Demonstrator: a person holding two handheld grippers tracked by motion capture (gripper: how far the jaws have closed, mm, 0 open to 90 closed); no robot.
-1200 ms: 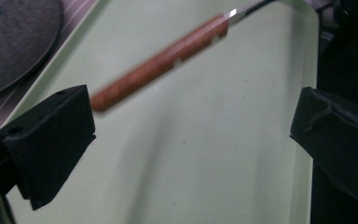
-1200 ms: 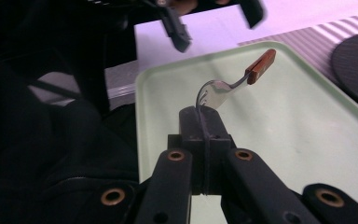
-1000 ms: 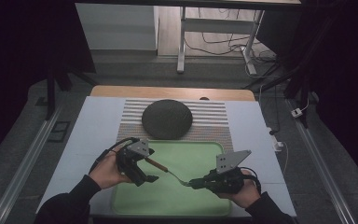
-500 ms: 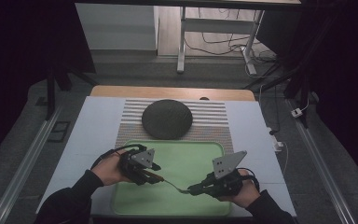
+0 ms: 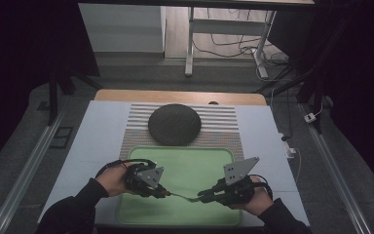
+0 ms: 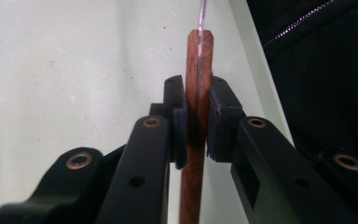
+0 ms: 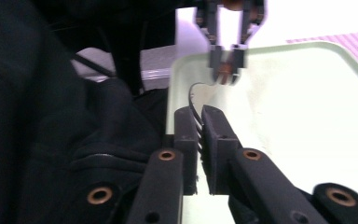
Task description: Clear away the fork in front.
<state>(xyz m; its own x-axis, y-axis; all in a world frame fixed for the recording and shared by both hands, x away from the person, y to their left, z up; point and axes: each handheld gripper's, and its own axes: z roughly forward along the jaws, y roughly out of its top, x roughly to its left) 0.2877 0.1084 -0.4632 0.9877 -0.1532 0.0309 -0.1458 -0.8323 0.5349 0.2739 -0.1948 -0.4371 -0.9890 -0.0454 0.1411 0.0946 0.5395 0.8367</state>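
A fork (image 5: 179, 195) with a red-brown wooden handle (image 6: 198, 70) hangs between both grippers, low over the pale green tray (image 5: 190, 163). My left gripper (image 5: 161, 191) is shut on the handle, its pads (image 6: 179, 126) pressing both sides, and the thin metal shaft (image 6: 202, 11) runs on beyond. My right gripper (image 5: 202, 197) is shut on the fork's metal tines (image 7: 196, 122). In the right gripper view, the left gripper (image 7: 224, 63) shows farther off with the handle's end in it.
A dark round plate (image 5: 174, 124) lies on a striped mat (image 5: 224, 122) behind the tray. The tray rests on a white table cover (image 5: 97, 141). Dark sleeves (image 7: 51, 116) sit close at the near edge. Table legs and cables stand on the floor beyond.
My left gripper has come slightly toward the near edge with the handle, so the fork lies lower and flatter. The right gripper has barely moved.
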